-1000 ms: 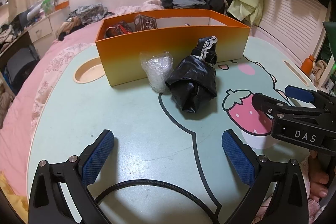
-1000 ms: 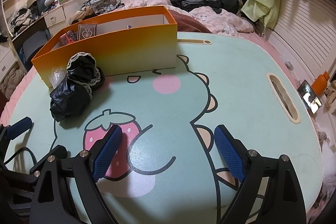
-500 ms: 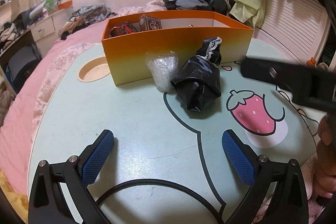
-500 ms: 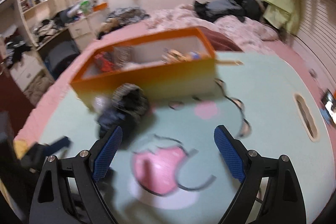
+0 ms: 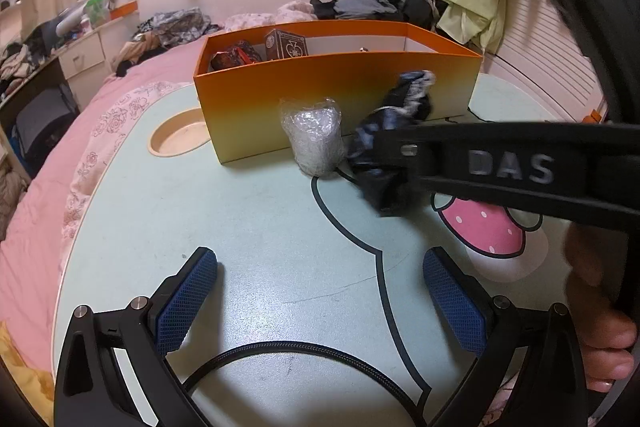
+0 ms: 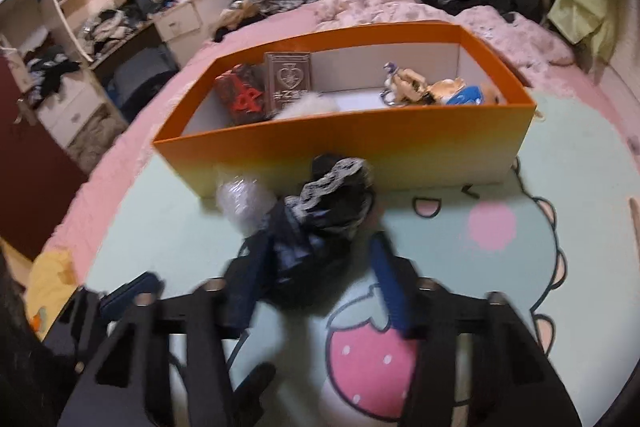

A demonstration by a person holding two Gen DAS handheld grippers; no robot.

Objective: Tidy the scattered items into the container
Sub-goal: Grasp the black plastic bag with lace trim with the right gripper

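The right gripper (image 6: 316,291) is closing its jaws around the black bundle (image 6: 320,251), a crumpled dark bag with a lace-trimmed end, which sits between the two blue pads (image 6: 390,287); motion blur makes it impossible to tell whether the pads already press on it. The left gripper (image 5: 320,301) has its jaws wide apart with nothing between them, only bare desk (image 5: 240,219) and a black cable (image 5: 280,351) below. The bundle lies on the mint-green desk just in front of the orange box (image 5: 340,95), touching or nearly touching a clear plastic-wrapped roll (image 5: 316,135) on its left. A second ago the right jaws stood wide over the strawberry print, well apart from the bundle; since then that gripper has swung toward it and narrowed, and in the left wrist view its black frame marked DAS (image 5: 512,167) now crosses in front of the bundle, hiding its right part. The left gripper has not moved. Inside the box lie a card deck case (image 6: 288,83), a red-and-dark packet (image 6: 240,95) and some small figures at the right end, too blurred to identify. A hand (image 5: 600,327) is cut off at the right edge.
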